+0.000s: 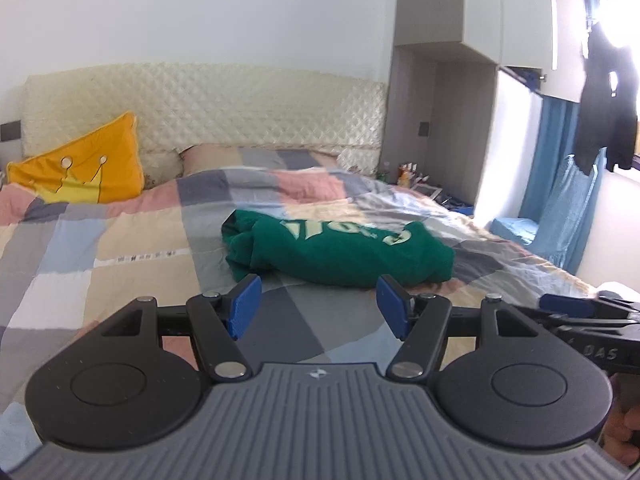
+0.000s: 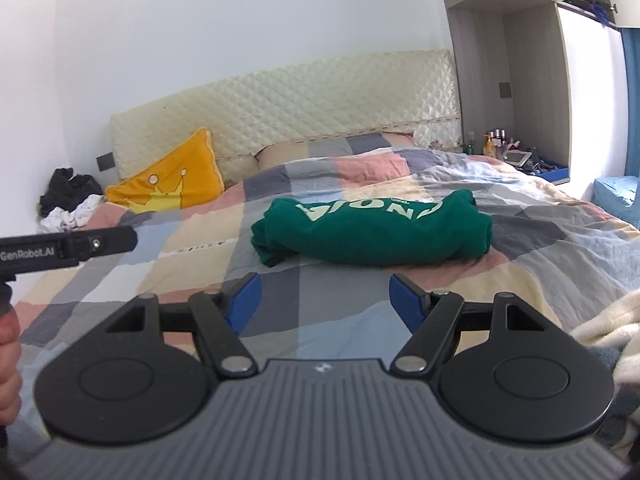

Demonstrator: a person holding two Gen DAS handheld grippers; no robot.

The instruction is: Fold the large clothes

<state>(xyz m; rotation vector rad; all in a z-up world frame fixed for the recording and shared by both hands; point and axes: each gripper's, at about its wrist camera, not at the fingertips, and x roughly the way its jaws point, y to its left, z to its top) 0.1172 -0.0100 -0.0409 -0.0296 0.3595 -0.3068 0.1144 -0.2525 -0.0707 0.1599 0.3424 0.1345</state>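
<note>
A green sweatshirt with pale lettering (image 1: 340, 248) lies folded into a compact bundle on the checked bedspread (image 1: 120, 248); it also shows in the right wrist view (image 2: 372, 232). My left gripper (image 1: 318, 306) is open and empty, hovering above the bed a short way in front of the sweatshirt. My right gripper (image 2: 324, 306) is open and empty, also held short of the sweatshirt. The right gripper's body shows at the right edge of the left wrist view (image 1: 592, 320), and the left gripper's body at the left edge of the right wrist view (image 2: 68, 250).
A yellow crown pillow (image 2: 168, 184) leans on the quilted headboard (image 2: 300, 112). Dark and white clothes (image 2: 68, 196) are piled at the bed's far left. A nightstand with bottles (image 2: 508, 148) and a wardrobe stand right. A cream blanket (image 2: 600, 320) lies near right.
</note>
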